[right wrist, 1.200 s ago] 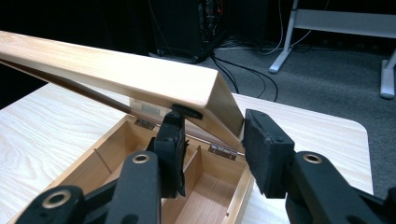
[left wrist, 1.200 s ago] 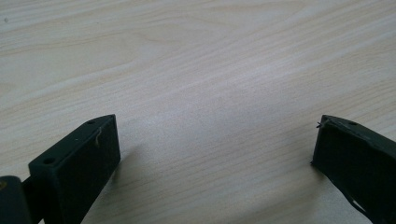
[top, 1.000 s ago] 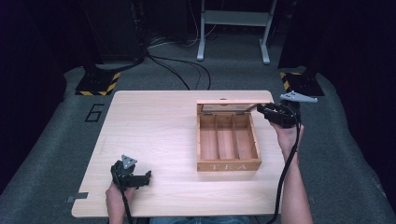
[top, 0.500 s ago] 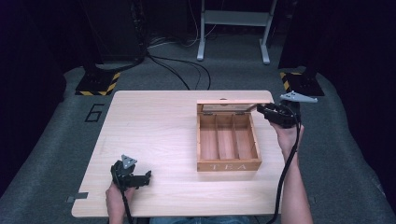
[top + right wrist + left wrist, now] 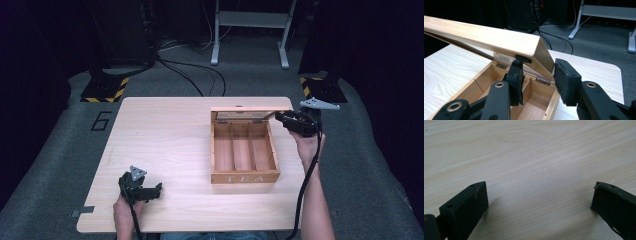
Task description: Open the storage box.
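Gripping lid (image 5: 499, 40) corner, right gripper (image 5: 537, 75) jaws pinched on it, lid half raised | tea box (image 5: 244, 176) right of table (image 5: 165, 130) centre, three compartments bare | left gripper (image 5: 159, 189) jaws wide, holding nothing, near front-left edge

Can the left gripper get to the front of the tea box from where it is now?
Probably yes. The left gripper rests open at the near left of the table, and only bare tabletop lies between it and the tea box.
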Demonstrator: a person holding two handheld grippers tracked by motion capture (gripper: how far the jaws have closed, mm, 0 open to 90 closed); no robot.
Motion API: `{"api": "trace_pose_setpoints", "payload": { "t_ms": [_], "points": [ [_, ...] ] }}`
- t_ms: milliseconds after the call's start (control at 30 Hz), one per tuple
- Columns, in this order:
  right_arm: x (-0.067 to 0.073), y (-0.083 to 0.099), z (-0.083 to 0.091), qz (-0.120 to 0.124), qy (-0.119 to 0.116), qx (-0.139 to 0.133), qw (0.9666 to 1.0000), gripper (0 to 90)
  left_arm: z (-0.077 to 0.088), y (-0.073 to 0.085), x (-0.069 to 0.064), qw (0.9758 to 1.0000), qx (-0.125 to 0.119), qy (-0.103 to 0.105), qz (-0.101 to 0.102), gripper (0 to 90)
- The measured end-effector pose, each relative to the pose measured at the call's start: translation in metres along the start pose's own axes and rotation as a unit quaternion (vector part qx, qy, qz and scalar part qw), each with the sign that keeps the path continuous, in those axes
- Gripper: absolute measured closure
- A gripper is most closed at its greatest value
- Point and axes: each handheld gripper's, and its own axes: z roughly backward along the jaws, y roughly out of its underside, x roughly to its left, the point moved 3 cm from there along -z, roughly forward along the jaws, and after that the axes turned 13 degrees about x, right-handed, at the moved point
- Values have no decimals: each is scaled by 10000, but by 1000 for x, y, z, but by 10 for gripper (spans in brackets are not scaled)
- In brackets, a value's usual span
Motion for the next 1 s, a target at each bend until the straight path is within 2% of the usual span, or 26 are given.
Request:
{"api": "trace_pose_setpoints", "payload": {
  "t_ms": [1000],
  "points": [
    [1,2,1,13,8,14,10000,599,0,0,-1,10000,7,-18,-21,4]
  ]
}}
